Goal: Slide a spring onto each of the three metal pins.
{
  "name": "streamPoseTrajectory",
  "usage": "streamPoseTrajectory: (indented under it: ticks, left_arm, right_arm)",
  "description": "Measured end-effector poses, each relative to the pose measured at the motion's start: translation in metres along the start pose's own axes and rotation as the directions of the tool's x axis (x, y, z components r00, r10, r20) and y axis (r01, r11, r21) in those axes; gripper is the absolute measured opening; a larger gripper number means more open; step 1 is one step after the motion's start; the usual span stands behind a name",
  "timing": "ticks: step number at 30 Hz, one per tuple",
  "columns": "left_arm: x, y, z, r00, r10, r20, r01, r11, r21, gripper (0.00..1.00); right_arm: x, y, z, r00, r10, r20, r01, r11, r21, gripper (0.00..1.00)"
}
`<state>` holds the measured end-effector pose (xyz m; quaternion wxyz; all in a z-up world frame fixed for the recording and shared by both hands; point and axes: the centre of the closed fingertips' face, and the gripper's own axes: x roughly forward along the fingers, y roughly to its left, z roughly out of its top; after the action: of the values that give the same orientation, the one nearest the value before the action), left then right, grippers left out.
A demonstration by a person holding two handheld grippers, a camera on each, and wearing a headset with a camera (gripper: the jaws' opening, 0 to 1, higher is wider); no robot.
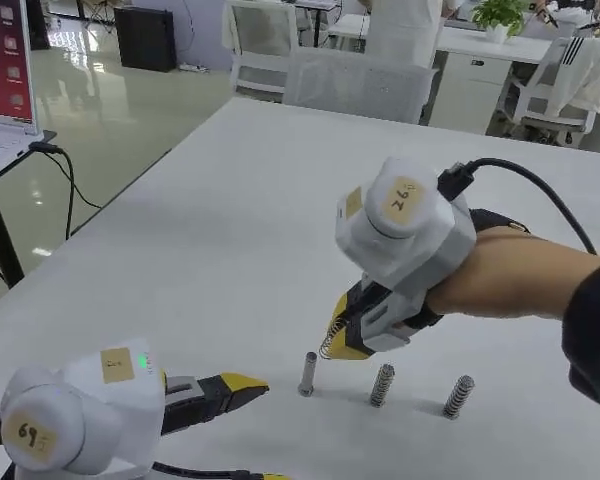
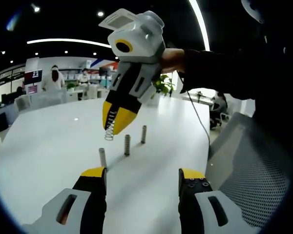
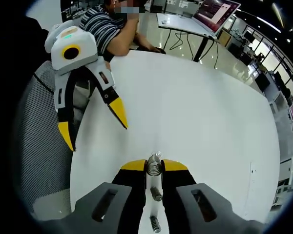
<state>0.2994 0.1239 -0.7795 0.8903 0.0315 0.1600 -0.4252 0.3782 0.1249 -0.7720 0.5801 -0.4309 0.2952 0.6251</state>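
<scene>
**White tabletop [image 1: 230, 220], one bare pin [image 1: 307, 374] left**

Clamped in the right tongs [image 1: 338, 342], the coiled wire spring [image 2: 109, 127] hangs tilted. Its lower end sits just above the pin and to its right. The pin is a smooth, upright steel post, so the coil likely needs squaring over its tip. Two neighbouring pins [image 1: 382, 384] wear springs. The left tongs [image 1: 252, 384] lie released, low on the pin's other side.

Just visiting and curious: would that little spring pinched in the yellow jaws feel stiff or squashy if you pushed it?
Probably squashy lengthwise: the spring is an open coil of thin wire. Likely very light, since the right gripper holds it by one end alone. Set down on its side it might roll, being round.
</scene>
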Motion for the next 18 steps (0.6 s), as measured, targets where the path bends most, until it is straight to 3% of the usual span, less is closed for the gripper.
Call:
streamPoseTrajectory:
  ticks: [18]
  left_arm:
    - [-0.005, 0.002, -0.004, 0.9998, 0.02, -0.001, -0.02, 1.0, -0.009, 0.5]
  right_arm:
    - [0.023, -0.006, -0.003, 0.9988, 0.034, -0.036, -0.034, 0.999, -0.005, 0.08]
